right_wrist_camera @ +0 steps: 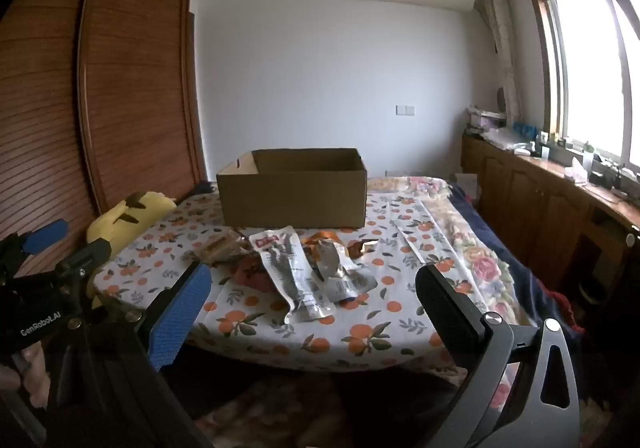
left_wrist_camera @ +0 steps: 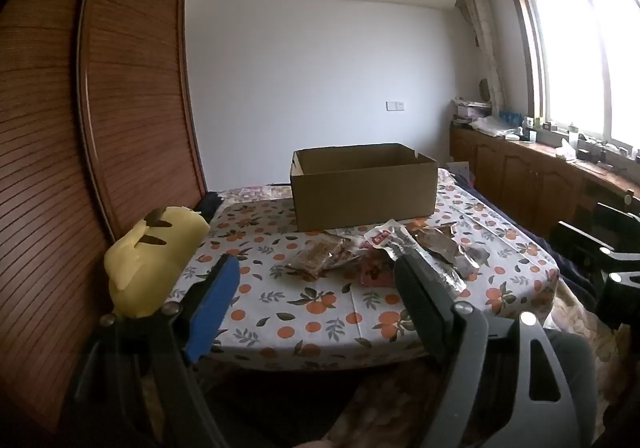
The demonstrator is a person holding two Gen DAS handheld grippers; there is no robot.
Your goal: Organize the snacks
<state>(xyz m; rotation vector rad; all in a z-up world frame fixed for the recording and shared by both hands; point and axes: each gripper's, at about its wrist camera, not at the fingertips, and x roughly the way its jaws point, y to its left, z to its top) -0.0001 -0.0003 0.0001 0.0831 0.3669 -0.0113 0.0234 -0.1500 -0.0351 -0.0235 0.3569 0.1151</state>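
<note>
Lying heaped near the middle of the orange-print tablecloth [right_wrist_camera: 360, 332]: snack packets [right_wrist_camera: 296, 272], with a long clear pouch with a red label [right_wrist_camera: 294, 280] stretching toward the near edge, a brown-filled clear packet [left_wrist_camera: 316, 258] at the heap's left, crinkled foil wrappers [right_wrist_camera: 336, 260] at its right. Standing just behind the heap, flaps open upward: a cardboard box [right_wrist_camera: 294, 193]. Hovering short of the table's near edge, well apart from the packets: left gripper [left_wrist_camera: 316, 288] and right gripper [right_wrist_camera: 312, 302], each spreading its fingers wide and gripping nothing. Resting at the table's left edge against a brown slatted wardrobe [left_wrist_camera: 132, 87]: a yellow plush toy [left_wrist_camera: 156, 260]. Glaring at the right above a cluttered wooden counter [right_wrist_camera: 560, 175]: a window [left_wrist_camera: 580, 59].
</note>
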